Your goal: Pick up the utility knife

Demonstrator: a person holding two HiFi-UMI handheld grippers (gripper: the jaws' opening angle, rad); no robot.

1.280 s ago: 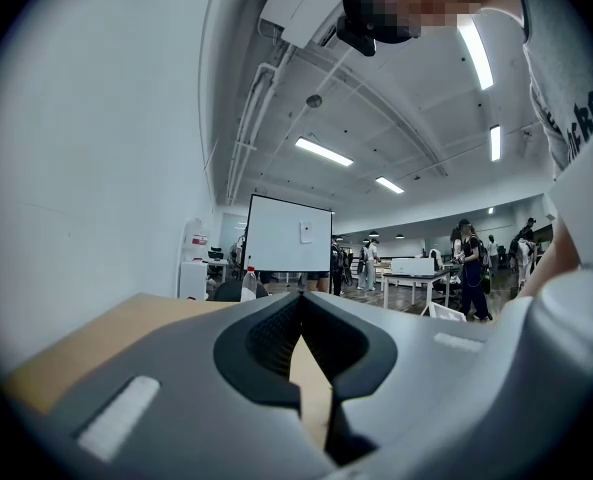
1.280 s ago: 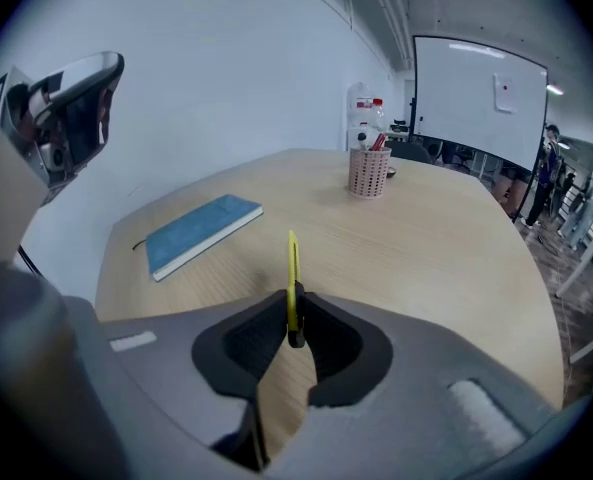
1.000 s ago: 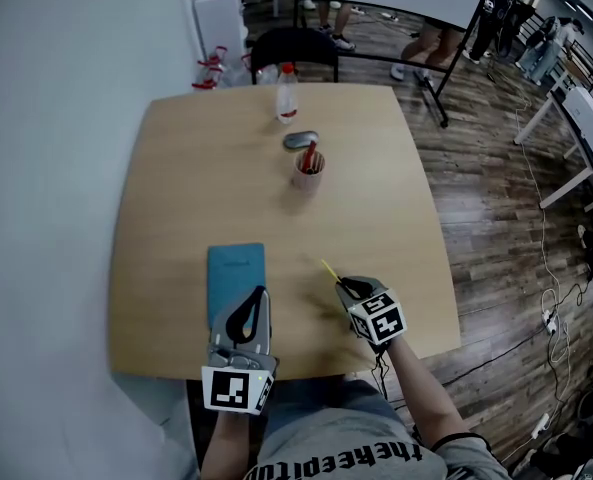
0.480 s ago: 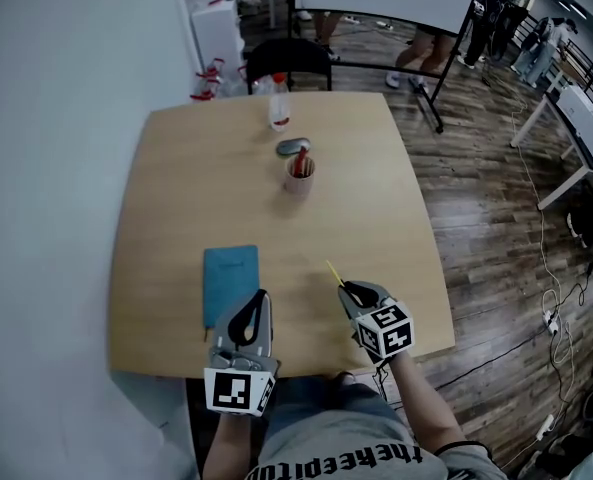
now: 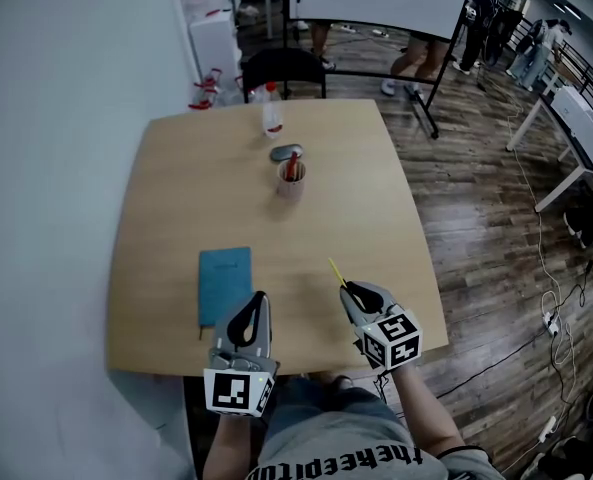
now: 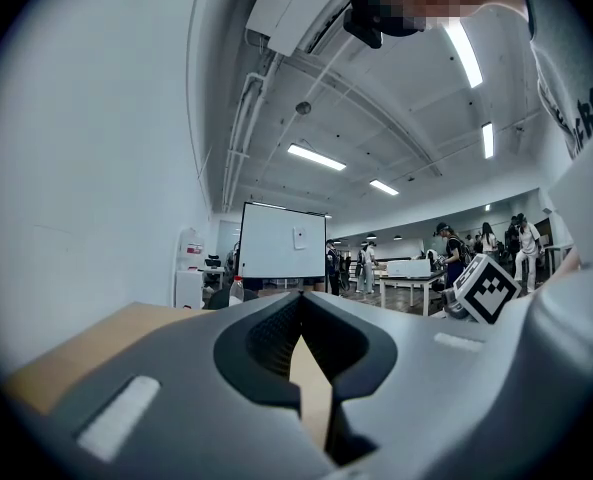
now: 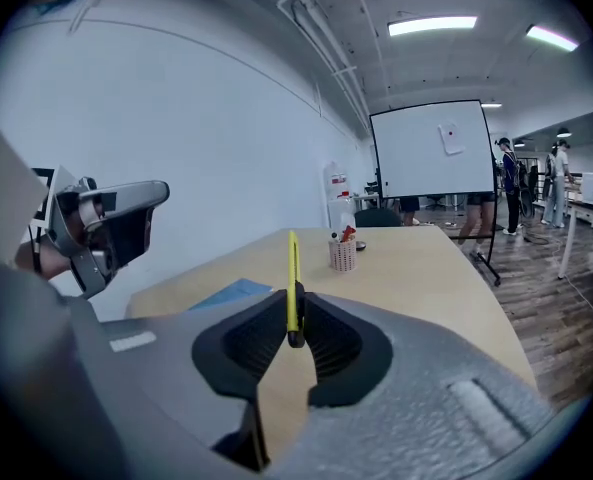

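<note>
A thin yellow utility knife (image 5: 334, 271) sticks out forward from my right gripper (image 5: 348, 287), which is shut on its rear end above the table's near right part. In the right gripper view the utility knife (image 7: 293, 278) stands nearly upright, pinched between the pads of the right gripper (image 7: 294, 316). My left gripper (image 5: 259, 300) hovers over the near edge, just below a blue notebook (image 5: 223, 283), shut with nothing in it. In its own view the left gripper (image 6: 300, 303) has its jaws meeting at the tips.
On the wooden table (image 5: 166, 188), a pink pen cup (image 5: 291, 180), a grey oval object (image 5: 286, 153) and a clear bottle (image 5: 271, 118) stand at the far side. A black chair (image 5: 281, 68) sits behind it. People and a whiteboard are farther back.
My right gripper has risen with the yellow knife and come slightly nearer. The left gripper has barely shifted. The head camera has tilted, so the table looks farther away.
</note>
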